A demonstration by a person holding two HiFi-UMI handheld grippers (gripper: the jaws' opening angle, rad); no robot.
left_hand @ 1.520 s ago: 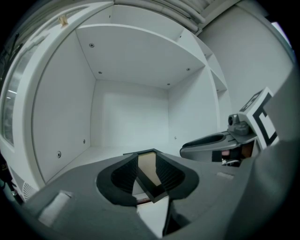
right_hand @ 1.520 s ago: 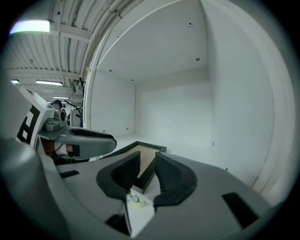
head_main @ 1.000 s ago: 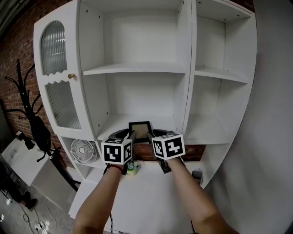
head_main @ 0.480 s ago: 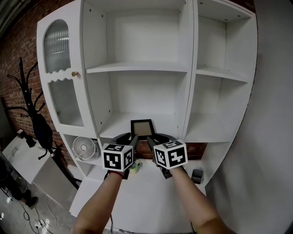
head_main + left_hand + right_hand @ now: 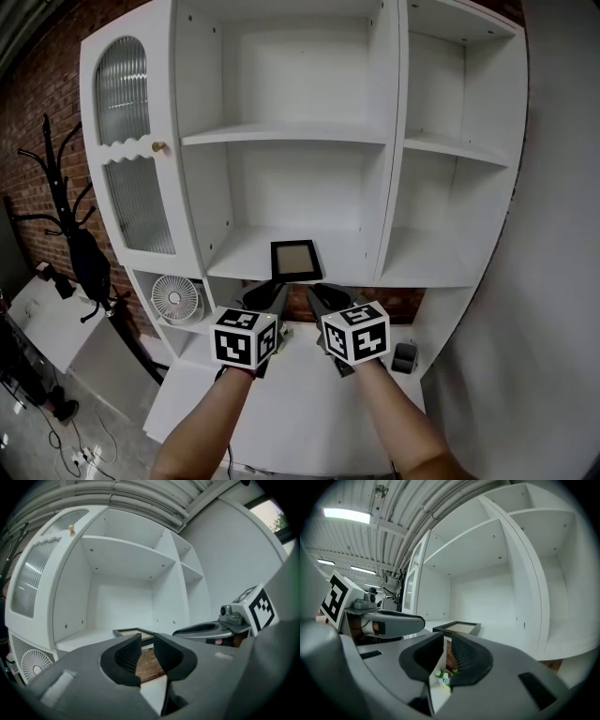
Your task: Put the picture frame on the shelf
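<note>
Picture frame [image 5: 295,260] flat on shelf [image 5: 239,264], left tongs [image 5: 273,293] and right tongs [image 5: 322,296] closing empty, fan [image 5: 174,300] below

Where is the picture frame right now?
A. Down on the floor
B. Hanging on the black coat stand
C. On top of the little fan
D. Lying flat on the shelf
D: the picture frame lies flat on the shelf in the cabinet's middle compartment, near the front edge, and nothing is touching it.
</note>
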